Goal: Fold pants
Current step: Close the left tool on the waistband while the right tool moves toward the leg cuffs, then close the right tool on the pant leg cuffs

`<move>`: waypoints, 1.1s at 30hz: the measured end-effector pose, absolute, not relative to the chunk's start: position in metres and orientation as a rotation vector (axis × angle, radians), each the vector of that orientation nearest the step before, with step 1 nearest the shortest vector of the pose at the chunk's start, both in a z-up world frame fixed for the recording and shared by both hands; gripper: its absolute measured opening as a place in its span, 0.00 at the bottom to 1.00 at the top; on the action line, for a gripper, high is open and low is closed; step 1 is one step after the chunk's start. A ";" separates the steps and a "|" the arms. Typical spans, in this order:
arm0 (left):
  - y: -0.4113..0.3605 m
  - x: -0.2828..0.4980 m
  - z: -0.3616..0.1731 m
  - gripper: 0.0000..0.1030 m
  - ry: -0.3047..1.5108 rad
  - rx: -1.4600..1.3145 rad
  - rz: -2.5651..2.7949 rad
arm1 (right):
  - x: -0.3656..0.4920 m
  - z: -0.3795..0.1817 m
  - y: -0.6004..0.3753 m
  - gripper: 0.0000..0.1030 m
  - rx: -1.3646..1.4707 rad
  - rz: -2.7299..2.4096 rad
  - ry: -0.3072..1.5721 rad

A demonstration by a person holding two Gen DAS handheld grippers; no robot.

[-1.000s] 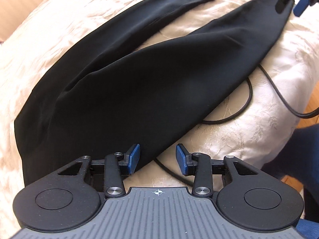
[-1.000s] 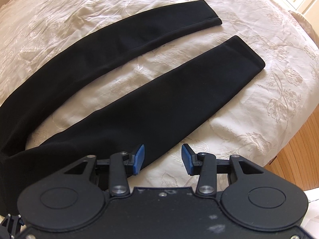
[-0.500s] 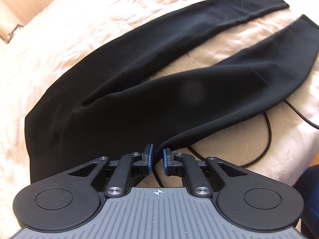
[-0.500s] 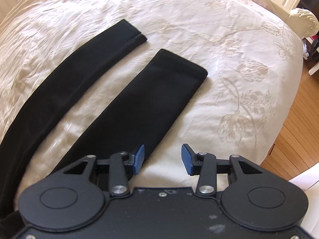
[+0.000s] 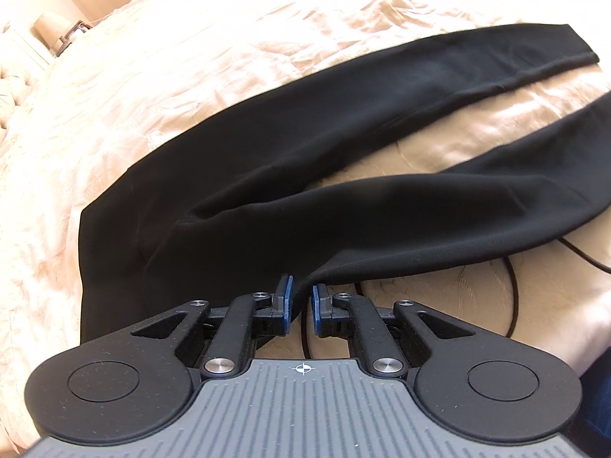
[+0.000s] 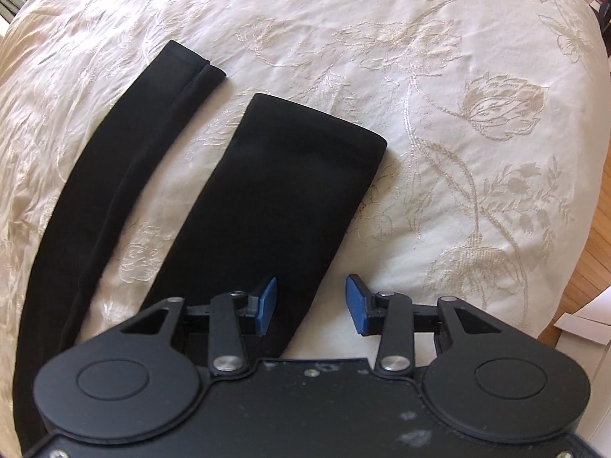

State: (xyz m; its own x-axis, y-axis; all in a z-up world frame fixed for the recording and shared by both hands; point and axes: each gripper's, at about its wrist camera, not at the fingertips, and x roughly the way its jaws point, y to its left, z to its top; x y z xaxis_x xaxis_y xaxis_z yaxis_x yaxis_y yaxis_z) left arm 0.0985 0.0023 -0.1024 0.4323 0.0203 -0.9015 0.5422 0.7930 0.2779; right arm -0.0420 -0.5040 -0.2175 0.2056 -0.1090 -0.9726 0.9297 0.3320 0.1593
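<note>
Lying: black pants (image 5: 290,175) spread flat on a cream embroidered bedspread (image 5: 191,57), both legs apart with a strip of bedspread showing between them.
Pants, left wrist view: waist end at lower left of the frame, the two legs running toward the upper right and right edge; the near leg's lower edge lifts into a small peak at lower centre.
Left tool (image 5: 299,301): blue pads nearly together at lower centre, with only a narrow gap; the peaked edge of the pants sits right at the pad tips, but whether cloth is pinched between them cannot be told.
Cable (image 5: 511,297): thin black cord looping on the bedspread at lower right, running under the near leg's edge.
Pants, right wrist view (image 6: 275,198): two leg ends in the left half of the frame, the narrower one with its hem at upper left, the wider one ending at centre.
Right tool (image 6: 310,305): pads wide apart at lower centre, holding nothing; the left pad is over the wider leg, the right pad over bare bedspread just beside the leg's edge.
Floor (image 6: 588,267): wooden boards at the right edge, past the bed's side.
</note>
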 end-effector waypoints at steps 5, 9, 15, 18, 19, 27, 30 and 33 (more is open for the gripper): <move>0.001 0.103 -0.101 0.10 1.079 0.583 -0.336 | -0.054 -0.208 -0.507 0.43 0.995 -0.967 1.075; -0.001 0.103 -0.102 0.10 1.076 0.590 -0.335 | -0.065 -0.217 -0.512 0.43 1.058 -0.946 1.067; 0.000 0.104 -0.098 0.10 1.054 0.580 -0.339 | -0.063 -0.228 -0.515 0.45 1.173 -0.914 1.002; -0.001 0.105 -0.096 0.10 1.043 0.577 -0.334 | -0.066 -0.226 -0.514 0.22 1.257 -0.853 0.915; -0.001 0.106 -0.096 0.10 1.037 0.574 -0.331 | -0.064 -0.224 -0.514 0.11 1.248 -0.844 0.913; 0.005 0.106 -0.072 0.10 0.995 0.509 -0.308 | -0.057 -0.181 -0.506 0.05 1.118 -0.784 0.879; 0.012 0.103 -0.051 0.10 0.980 0.476 -0.297 | -0.061 -0.151 -0.502 0.05 1.085 -0.762 0.854; 0.016 0.103 -0.034 0.10 0.963 0.459 -0.299 | -0.060 -0.124 -0.502 0.05 1.043 -0.747 0.819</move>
